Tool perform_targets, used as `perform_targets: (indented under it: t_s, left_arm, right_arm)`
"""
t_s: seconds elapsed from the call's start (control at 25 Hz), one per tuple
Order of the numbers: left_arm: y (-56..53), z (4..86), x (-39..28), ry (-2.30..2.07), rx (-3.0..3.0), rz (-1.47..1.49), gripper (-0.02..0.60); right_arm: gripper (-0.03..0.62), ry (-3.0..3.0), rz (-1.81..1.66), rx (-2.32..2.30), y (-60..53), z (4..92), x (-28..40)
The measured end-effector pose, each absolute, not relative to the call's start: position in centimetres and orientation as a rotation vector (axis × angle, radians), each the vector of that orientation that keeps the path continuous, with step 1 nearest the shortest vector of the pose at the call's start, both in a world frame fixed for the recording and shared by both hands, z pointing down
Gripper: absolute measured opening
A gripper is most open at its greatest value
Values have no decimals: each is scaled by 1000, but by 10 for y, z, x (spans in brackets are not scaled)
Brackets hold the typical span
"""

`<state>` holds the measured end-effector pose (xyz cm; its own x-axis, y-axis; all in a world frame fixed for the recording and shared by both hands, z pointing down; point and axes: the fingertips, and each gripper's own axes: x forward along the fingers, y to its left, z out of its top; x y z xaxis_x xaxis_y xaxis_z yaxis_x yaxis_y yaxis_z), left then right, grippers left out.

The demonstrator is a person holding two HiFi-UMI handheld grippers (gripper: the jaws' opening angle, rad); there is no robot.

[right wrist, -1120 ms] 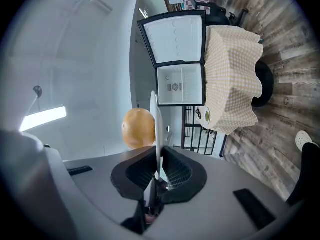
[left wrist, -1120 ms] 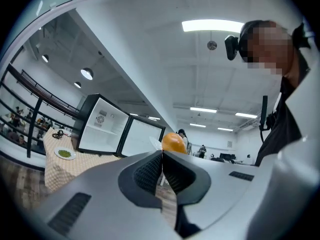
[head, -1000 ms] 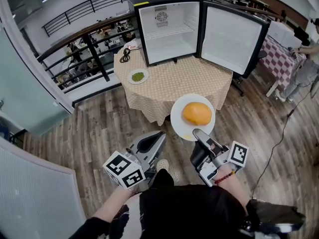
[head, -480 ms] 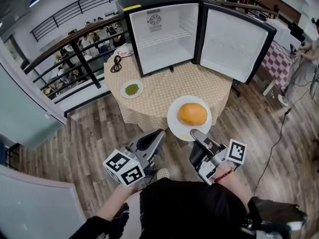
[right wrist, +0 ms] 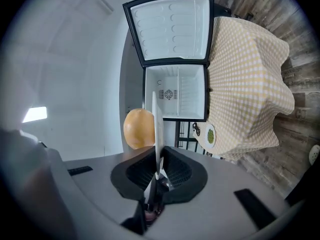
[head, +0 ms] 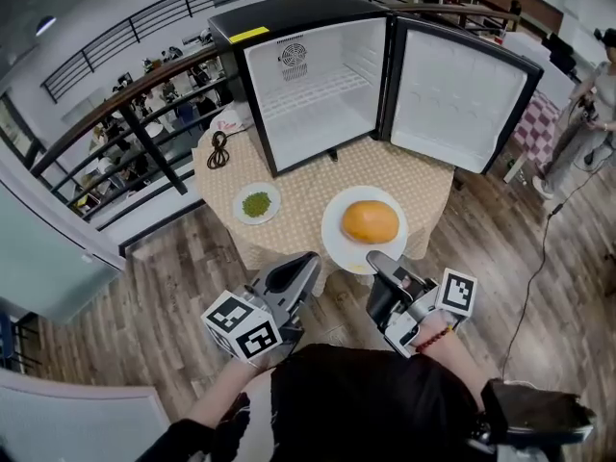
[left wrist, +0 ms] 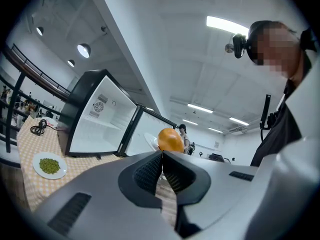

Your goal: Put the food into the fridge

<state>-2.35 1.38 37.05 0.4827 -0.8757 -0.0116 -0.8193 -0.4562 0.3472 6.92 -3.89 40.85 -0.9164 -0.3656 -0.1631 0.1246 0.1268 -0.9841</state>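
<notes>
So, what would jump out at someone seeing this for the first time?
A round orange food sits on a white plate, pinched at its rim by the right gripper, mid-picture in the head view. Behind it a small fridge stands wide open and empty on a checked table, with a small plate of greens in front of it.

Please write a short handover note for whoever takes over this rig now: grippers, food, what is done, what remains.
Right gripper: shut on the rim of the white plate, which carries the round orange food.
Left gripper: shut, empty.
Fridge: on the table, door open, nothing inside.
Done: white plate is lifted.
Left: put it into the fridge; the small plate of green food sits on the table.
</notes>
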Motion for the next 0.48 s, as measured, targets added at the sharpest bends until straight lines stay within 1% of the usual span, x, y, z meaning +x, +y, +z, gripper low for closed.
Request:
perform_targets:
  t_s: [0.48]
  left_arm:
    - [-19, 372, -60, -1373, 2492, -257, 14]
  right_arm:
    - [31, 2048, -1785, -257, -71, 405, 28]
